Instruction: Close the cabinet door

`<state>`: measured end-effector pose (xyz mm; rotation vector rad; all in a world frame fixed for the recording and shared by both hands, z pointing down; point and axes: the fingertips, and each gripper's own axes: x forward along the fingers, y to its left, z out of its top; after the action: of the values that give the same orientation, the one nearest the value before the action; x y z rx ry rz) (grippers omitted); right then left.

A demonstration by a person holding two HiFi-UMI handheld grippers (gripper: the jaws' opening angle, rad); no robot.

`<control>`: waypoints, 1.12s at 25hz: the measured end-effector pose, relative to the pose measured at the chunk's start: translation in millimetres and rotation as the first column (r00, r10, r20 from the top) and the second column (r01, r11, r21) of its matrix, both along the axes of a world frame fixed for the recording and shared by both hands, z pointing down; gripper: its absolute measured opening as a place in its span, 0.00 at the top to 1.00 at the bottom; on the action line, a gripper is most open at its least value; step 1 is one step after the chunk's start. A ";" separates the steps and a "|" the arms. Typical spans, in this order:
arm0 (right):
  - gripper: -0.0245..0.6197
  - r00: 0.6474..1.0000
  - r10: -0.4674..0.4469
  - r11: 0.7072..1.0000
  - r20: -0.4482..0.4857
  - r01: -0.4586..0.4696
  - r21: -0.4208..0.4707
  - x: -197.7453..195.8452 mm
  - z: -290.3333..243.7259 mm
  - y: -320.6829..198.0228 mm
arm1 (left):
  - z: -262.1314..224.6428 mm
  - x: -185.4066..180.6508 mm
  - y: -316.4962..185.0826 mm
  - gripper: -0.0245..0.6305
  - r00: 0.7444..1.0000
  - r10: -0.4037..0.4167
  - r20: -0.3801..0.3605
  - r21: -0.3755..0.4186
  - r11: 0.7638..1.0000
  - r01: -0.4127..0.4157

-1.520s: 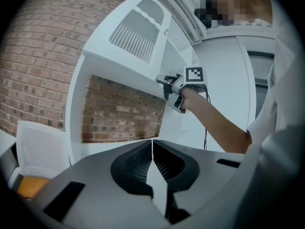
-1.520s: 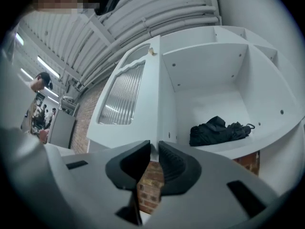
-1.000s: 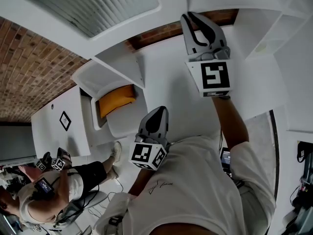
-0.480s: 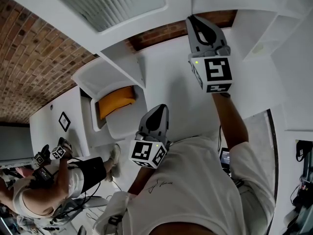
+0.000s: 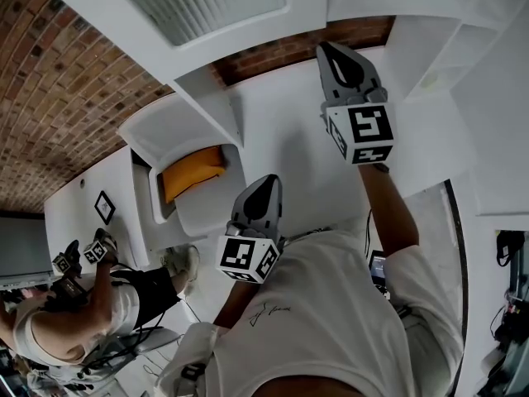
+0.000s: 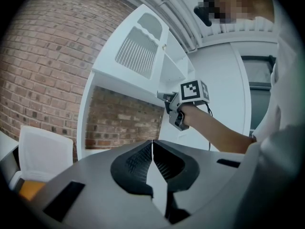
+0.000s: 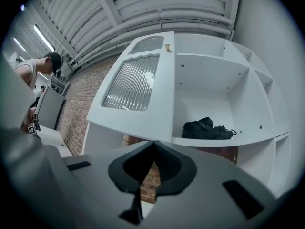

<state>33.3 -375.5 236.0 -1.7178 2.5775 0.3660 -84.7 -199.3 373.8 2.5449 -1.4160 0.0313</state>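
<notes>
The white cabinet door (image 7: 136, 92) with a ribbed glass panel and a small knob (image 7: 167, 46) stands swung open, left of the open shelves (image 7: 217, 70). A black bundle (image 7: 207, 129) lies on the lower shelf. My right gripper (image 5: 336, 54) is raised toward the cabinet just below the door's lower edge, jaws shut (image 7: 154, 144) on nothing, not touching the door. The door (image 5: 198, 2) fills the head view's top. My left gripper (image 5: 265, 186) hangs lower near my chest, jaws shut (image 6: 152, 144) and empty, facing the door (image 6: 138, 56) and the right gripper (image 6: 183, 101).
A brick wall (image 5: 50, 98) runs behind the cabinet. A white open bin (image 5: 157, 135) with an orange thing (image 5: 192, 170) inside stands at the left. Another person (image 5: 83, 313) holding grippers is at lower left. White panels (image 5: 488, 139) line the right side.
My right gripper has shifted a little to the right and turned slightly. The other person at lower left has moved leftward. The left gripper has hardly moved.
</notes>
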 end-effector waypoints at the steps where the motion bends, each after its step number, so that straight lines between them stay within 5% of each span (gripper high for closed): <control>1: 0.92 1.000 0.003 1.000 -0.003 -0.003 -0.006 0.2 2.2 3.2 | -0.7 -0.5 1.2 0.93 1.000 0.003 -0.001 0.002 1.000 -0.003; 28: 0.93 1.000 0.008 0.969 0.015 -0.004 -0.248 -3.7 71.2 121.7 | -8.6 -32.0 66.2 0.93 1.000 -0.014 -0.027 -0.003 1.000 0.014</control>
<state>29.7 -253.8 307.2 -1.7901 2.7055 0.0293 -116.7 -133.1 365.2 2.5238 -1.4225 -0.0028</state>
